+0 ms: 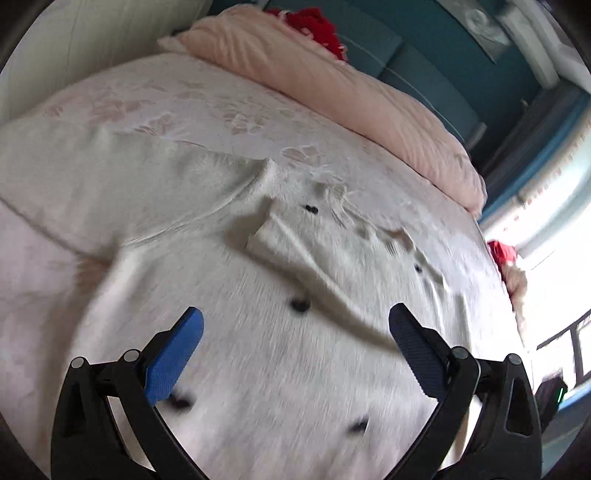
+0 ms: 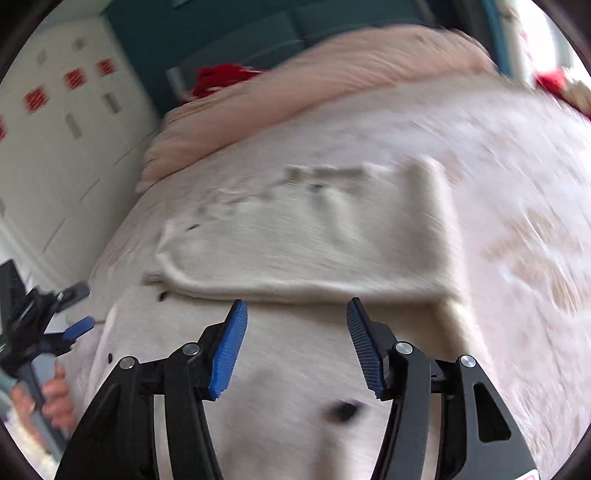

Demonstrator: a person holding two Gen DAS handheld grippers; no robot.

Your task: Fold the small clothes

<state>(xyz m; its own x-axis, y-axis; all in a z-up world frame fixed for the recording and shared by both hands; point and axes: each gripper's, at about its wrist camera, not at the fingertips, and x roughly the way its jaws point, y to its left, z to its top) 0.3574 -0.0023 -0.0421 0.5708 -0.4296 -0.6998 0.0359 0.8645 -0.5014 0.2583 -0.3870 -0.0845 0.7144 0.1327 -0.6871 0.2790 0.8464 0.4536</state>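
Note:
A small white knitted cardigan [image 1: 280, 354] with dark buttons lies spread on the bed, one sleeve [image 1: 122, 192] stretched out left and another sleeve [image 1: 295, 251] laid over the body. My left gripper [image 1: 295, 328] is open just above the garment's front, empty. In the right wrist view the cardigan [image 2: 295, 369] lies below, with a sleeve [image 2: 314, 243] folded across it. My right gripper [image 2: 295, 332] is open and empty above the body, near the folded sleeve's edge. The left gripper also shows at the left edge of the right wrist view [image 2: 79, 308].
The bed has a pale floral cover [image 1: 207, 107]. A pink duvet [image 1: 332, 81] is bunched along the far side, with a red item [image 1: 317, 22] behind it. A white wardrobe [image 2: 62, 155] stands to the left. A window [image 1: 565, 236] glares at right.

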